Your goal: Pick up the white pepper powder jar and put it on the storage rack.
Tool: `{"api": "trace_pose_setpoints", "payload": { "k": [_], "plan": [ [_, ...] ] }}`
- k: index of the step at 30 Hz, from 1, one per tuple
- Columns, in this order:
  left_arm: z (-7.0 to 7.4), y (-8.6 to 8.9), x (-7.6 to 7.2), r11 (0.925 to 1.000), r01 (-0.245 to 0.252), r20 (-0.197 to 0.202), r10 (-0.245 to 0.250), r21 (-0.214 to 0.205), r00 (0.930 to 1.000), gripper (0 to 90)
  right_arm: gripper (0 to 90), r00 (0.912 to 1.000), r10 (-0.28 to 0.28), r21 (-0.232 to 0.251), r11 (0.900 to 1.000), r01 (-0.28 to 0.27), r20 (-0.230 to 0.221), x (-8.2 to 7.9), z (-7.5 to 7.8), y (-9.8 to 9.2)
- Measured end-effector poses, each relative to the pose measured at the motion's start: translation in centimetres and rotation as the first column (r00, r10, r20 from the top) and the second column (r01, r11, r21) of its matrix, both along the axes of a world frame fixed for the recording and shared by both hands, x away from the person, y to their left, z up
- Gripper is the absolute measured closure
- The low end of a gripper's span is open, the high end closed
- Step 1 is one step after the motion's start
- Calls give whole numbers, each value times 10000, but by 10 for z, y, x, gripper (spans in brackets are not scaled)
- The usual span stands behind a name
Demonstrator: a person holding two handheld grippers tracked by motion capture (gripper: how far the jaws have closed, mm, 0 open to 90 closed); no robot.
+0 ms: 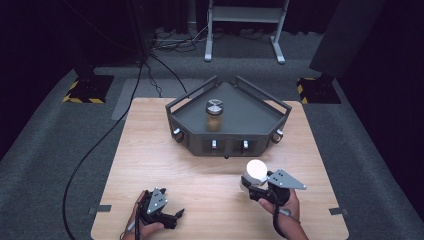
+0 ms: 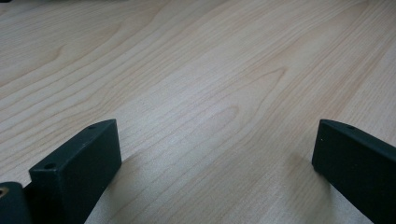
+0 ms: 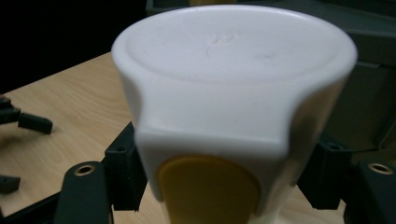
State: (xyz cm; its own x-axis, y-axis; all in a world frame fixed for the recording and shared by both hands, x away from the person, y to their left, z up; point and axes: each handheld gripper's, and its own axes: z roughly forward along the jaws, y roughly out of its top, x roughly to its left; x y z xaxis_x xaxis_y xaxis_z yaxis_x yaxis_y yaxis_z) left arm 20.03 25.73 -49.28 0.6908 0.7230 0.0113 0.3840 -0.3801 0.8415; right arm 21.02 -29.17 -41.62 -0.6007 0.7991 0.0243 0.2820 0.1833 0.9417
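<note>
Clamped in the right tongs (image 1: 248, 186) — a white plastic bottle (image 1: 255, 172), smooth, flared to a broad flat cap, yellow oval patch on its side; black pads pressed to both flanks, bottle above the bench (image 1: 150, 165) near the front-right edge. Left tongs (image 1: 176, 214) released, jaws spread wide over bare wood, nothing between them. Bench of pale wood, fine wavy grain, matte, square-cut edges. At the far edge a dark grey angular tray (image 1: 250, 120) — low railed walls, chamfered corners, small knobs along the front face. Inside it a glass jar (image 1: 214, 116) with metal lid, upright, amber contents. Open wood between tray and bottle; wide free room at the left.
</note>
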Motion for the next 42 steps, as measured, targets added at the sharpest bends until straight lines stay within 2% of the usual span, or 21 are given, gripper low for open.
{"api": "trace_pose_setpoints", "payload": {
  "k": [2,4,10,11,18,20,24,31,36,42],
  "plan": [
    [0,0,0,10000,-7,-9,7,-1,10000,13,302,9998,-191,129,9997,190,41,2,10,-1],
    [0,0,0,10000,-5,-7,5,3,10000,13,302,9992,-320,22,9995,320,252,4,22,0],
    [0,0,0,10000,-3,-6,3,1,10000,13,302,9978,-552,297,9981,541,359,17,48,0],
    [0,0,0,10000,2,-4,-2,7,10000,13,302,9973,-586,208,9981,577,445,19,54,2],
    [0,0,0,10000,15,-9,-15,7,10000,13,302,9953,-671,138,9977,663,694,31,75,9],
    [0,0,0,10000,15,-8,-15,8,10000,13,302,9945,-753,241,9970,737,731,34,79,9],
    [0,0,0,10000,20,-13,-20,7,10000,13,302,9917,-882,72,9961,879,932,43,89,14],
    [0,0,0,10000,28,-4,-28,27,10000,13,302,9897,-1137,50,9935,1137,869,64,103,21],
    [0,0,0,10000,16,-2,-16,7,10000,13,302,9876,-1272,160,9919,1262,924,78,106,27],
    [0,0,0,10000,20,-4,-20,12,10000,13,302,9867,-1300,-23,9914,1308,977,93,111,33]
  ]
}}
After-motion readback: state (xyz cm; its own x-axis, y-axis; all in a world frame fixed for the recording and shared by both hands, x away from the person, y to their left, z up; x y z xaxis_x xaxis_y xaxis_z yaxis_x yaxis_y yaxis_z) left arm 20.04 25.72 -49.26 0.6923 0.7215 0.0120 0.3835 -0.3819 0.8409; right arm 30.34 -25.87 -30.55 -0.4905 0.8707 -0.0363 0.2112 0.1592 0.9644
